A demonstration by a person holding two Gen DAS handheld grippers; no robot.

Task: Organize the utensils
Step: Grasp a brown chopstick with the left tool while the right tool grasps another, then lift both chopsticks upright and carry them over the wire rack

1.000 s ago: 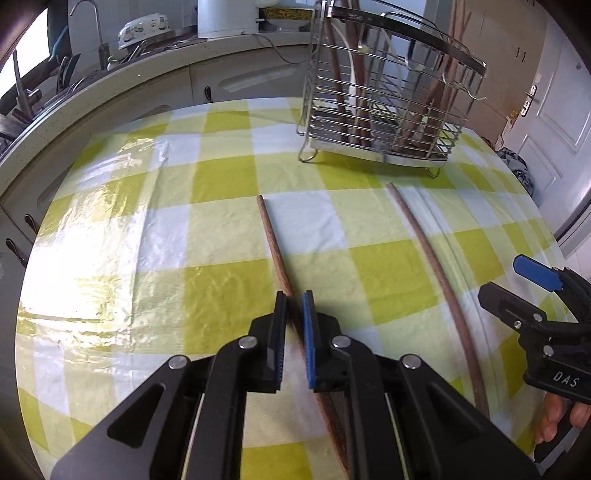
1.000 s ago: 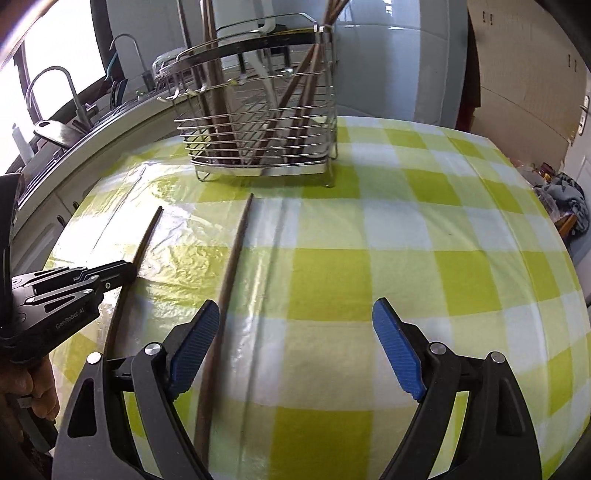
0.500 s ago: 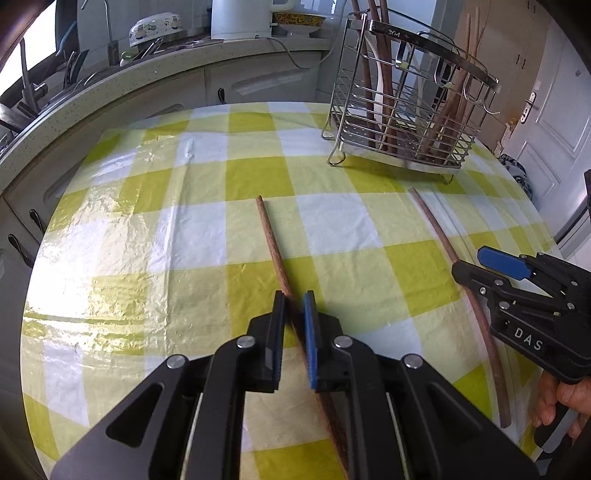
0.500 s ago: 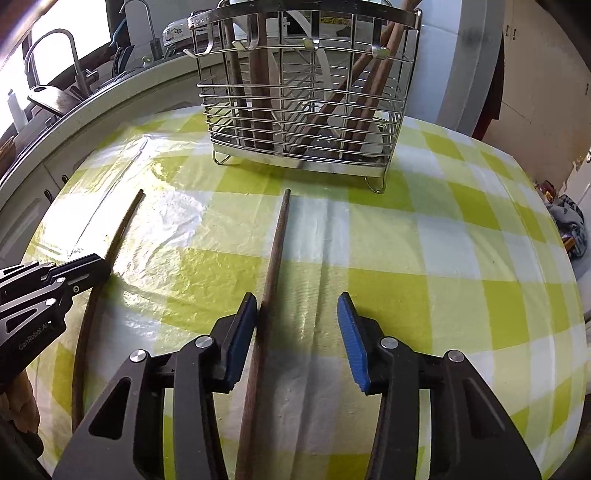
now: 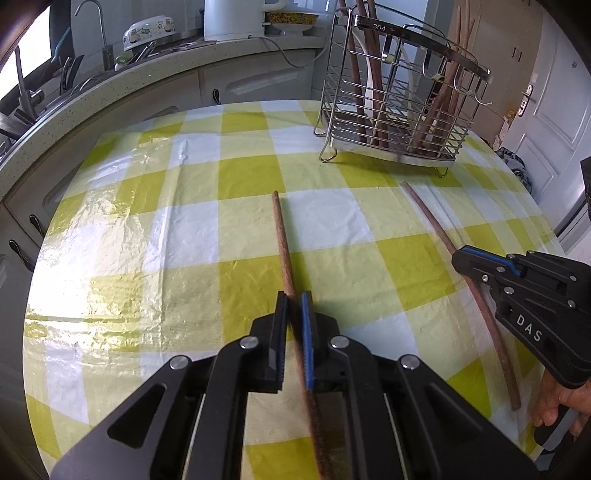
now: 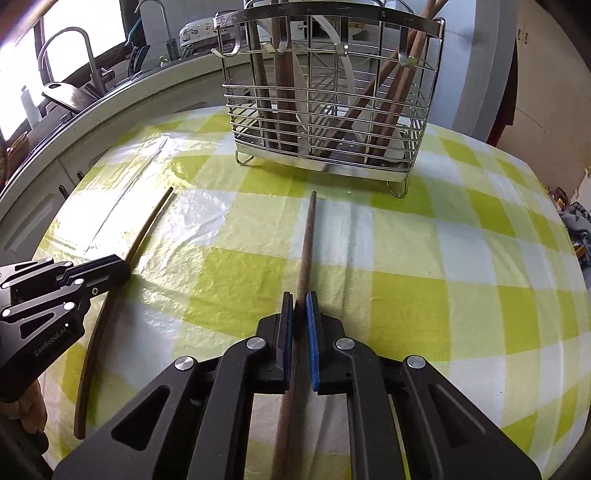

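Observation:
Two long brown wooden sticks lie on the yellow-and-white checked tablecloth. My left gripper [image 5: 294,300] is shut on the left stick [image 5: 282,240], which also shows in the right wrist view [image 6: 147,229]. My right gripper [image 6: 300,301] is shut on the right stick [image 6: 306,243], which also shows in the left wrist view [image 5: 432,225]. A wire utensil rack [image 5: 399,99] stands at the far side and holds several wooden utensils; it also shows in the right wrist view [image 6: 328,92].
The table edge [image 5: 33,266] drops off on the left toward a kitchen counter [image 5: 110,85] with a sink and tap. A white kettle [image 5: 232,18] stands on the counter. A door [image 5: 546,122] lies to the right.
My right gripper moved left over the right stick and closed on it. The left gripper stayed shut on its stick and pulled back a little from the rack.

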